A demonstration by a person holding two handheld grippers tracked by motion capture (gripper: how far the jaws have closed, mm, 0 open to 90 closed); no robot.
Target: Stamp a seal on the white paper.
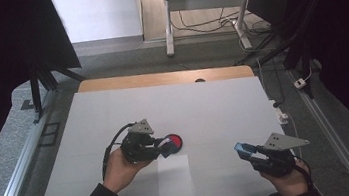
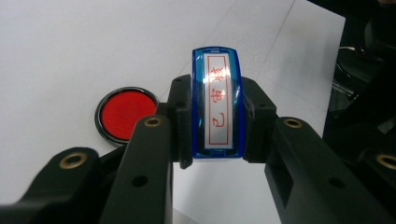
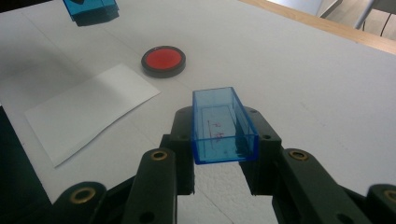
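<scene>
- High view: we see the white table cover [image 1: 214,108], the largest thing, lying over a wooden table whose far edge [image 1: 160,78] shows beyond it; grey floor and a desk frame lie farther back.
- Next in size, a white sheet of paper [image 1: 175,178] lies flat near the front edge, between the two hands, with nothing resting on it.
- The left gripper [image 1: 168,146] is held near the middle of the cover. In the left gripper view we see its jaws closed on a blue stamp [image 2: 217,100], one jaw on each long side; the stamp's white face with red characters is turned to the camera.
- The right gripper [image 1: 243,151] is held near the right front of the cover, well apart from the left one. In the right gripper view its jaws are clamped on a clear blue cap [image 3: 223,123], an open box with its hollow side up.
- Smallest, a round red ink pad [image 1: 174,141] in a dark rim sits on the cover just beyond the sheet. In the high view the stamp end of the left gripper overlaps it; from that view we cannot tell whether the two touch. In the left gripper view the pad [image 2: 126,113] lies to the left of the stamp, its near edge hidden behind a jaw.
- The faint red marks inside the cap are too dim to read.
</scene>
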